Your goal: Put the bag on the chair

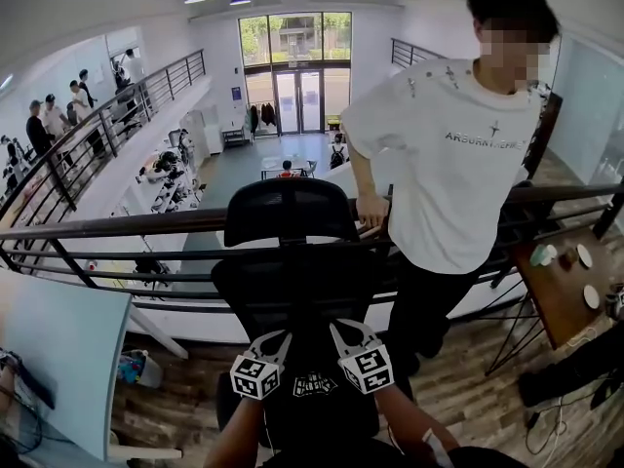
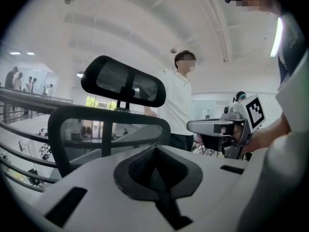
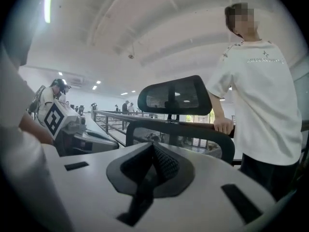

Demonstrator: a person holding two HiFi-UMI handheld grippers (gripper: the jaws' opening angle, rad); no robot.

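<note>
Bag (image 1: pixel 314 386), by my reading: the dark piece with pale print at the near edge of the chair (image 1: pixel 292 252) seat. Probably soft, light and floppy; take it by a top edge or strap. Left hand-held gripper (image 2: pixel 155 153) and right hand-held gripper (image 3: pixel 153 149): jaws together, facing the chair back, no cloth visibly pinched

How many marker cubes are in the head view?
2: one marker cube at left, another at right, side by side by the black office chair. None seems hidden.
</note>
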